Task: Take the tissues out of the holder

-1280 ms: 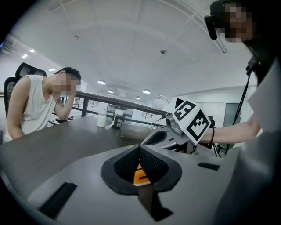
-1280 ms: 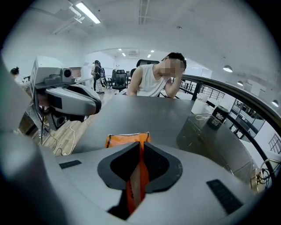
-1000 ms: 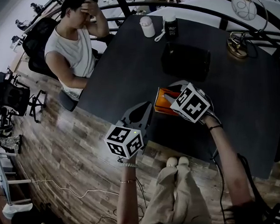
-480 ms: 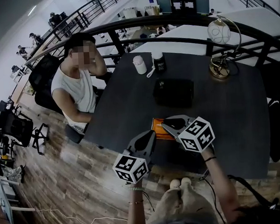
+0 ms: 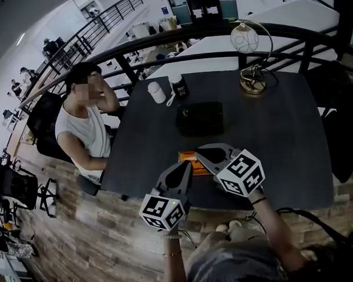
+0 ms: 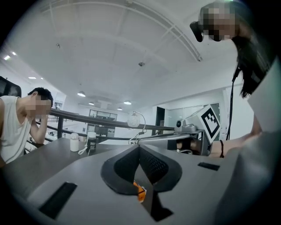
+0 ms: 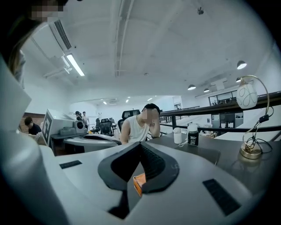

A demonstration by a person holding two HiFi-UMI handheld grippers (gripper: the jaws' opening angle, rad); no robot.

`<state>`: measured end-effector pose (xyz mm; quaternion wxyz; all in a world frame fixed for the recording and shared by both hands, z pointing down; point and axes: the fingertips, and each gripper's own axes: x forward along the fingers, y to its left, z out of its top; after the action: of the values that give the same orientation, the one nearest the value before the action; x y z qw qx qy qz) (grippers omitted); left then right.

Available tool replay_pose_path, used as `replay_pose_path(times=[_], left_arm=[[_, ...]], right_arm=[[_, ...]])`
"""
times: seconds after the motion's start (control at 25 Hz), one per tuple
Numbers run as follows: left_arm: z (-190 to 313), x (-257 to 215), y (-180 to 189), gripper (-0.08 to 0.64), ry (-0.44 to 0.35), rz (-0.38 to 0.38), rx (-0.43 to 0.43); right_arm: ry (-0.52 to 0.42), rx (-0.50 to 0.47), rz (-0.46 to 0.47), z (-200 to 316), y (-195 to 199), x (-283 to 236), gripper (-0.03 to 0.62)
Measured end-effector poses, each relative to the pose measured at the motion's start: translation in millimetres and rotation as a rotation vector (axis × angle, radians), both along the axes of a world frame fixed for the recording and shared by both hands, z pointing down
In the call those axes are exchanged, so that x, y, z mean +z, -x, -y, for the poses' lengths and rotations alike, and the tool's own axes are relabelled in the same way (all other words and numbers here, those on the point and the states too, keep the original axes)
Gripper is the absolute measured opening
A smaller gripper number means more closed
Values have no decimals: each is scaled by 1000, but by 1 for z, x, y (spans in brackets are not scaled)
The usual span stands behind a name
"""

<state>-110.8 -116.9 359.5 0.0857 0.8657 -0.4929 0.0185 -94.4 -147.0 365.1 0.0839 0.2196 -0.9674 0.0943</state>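
A black box-shaped holder (image 5: 200,118) stands in the middle of the dark table (image 5: 270,132). An orange packet (image 5: 187,157) lies near the table's front edge, mostly hidden under my grippers. My left gripper (image 5: 187,167) is shut and hovers at the front edge, just left of the packet. My right gripper (image 5: 198,154) is shut too, right above the packet. Orange shows below the closed jaws in the left gripper view (image 6: 139,192) and the right gripper view (image 7: 138,182). Nothing is held. No loose tissue is visible.
A person (image 5: 84,127) sits at the table's left side, head on hand. A white bottle (image 5: 156,92) and a dark bottle (image 5: 179,86) stand at the far left. A globe lamp (image 5: 251,74) stands at the back. A black railing (image 5: 218,35) runs behind.
The head view has pulled back and tilted up. Both grippers stayed shut and close together; the right one drew back from over the orange packet towards the front edge.
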Motion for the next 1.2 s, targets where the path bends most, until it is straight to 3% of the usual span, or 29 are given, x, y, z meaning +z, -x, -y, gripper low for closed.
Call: replay_pose_path(times=[0.4, 0.84, 1.2], left_arm=[[0, -20, -12, 8, -59, 1, 44], [12, -20, -15, 8, -84, 18, 61], [16, -17, -19, 8, -87, 45, 73]], right_arm=[[-76, 43, 86, -12, -14, -22, 13], [-160, 64, 103, -6, -16, -21, 13], [-160, 71, 128, -1, -20, -6, 13]])
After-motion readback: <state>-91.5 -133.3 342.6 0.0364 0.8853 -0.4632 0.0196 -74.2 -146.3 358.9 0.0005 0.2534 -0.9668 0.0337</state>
